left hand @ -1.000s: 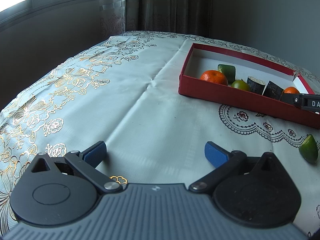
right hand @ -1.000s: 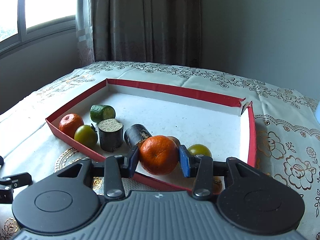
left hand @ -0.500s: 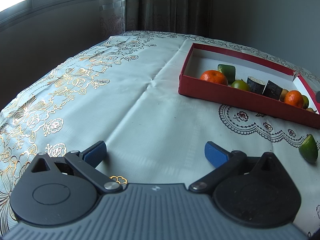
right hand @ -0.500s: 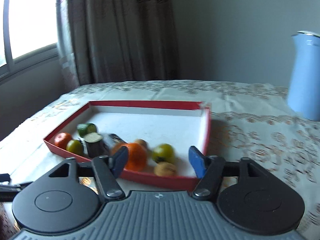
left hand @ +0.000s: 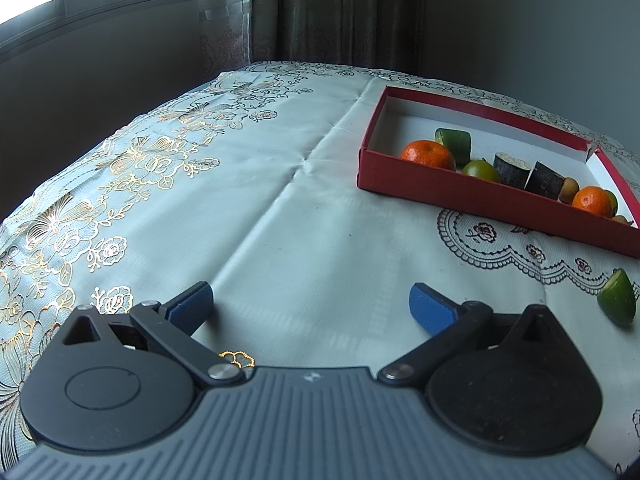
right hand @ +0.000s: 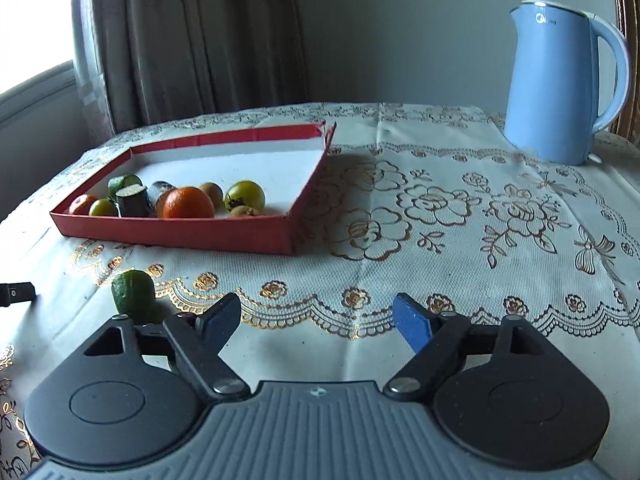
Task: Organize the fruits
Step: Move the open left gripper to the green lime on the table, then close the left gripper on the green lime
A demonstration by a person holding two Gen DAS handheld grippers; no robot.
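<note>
Right claw (right hand: 316, 320) just opened, empty; green fruit piece (right hand: 132, 294) upright, cut face down.

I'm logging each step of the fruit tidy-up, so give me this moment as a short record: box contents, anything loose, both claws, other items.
box: red box on the tablecloth, open top
in box: two oranges, greenish fruits, dark cut pieces, small brown fruits, along the near wall
loose: green fruit on the cloth, outside the box
left claw: open, empty
right claw: just been opening, nothing between the jaws
other: blue kettle, far right
</note>
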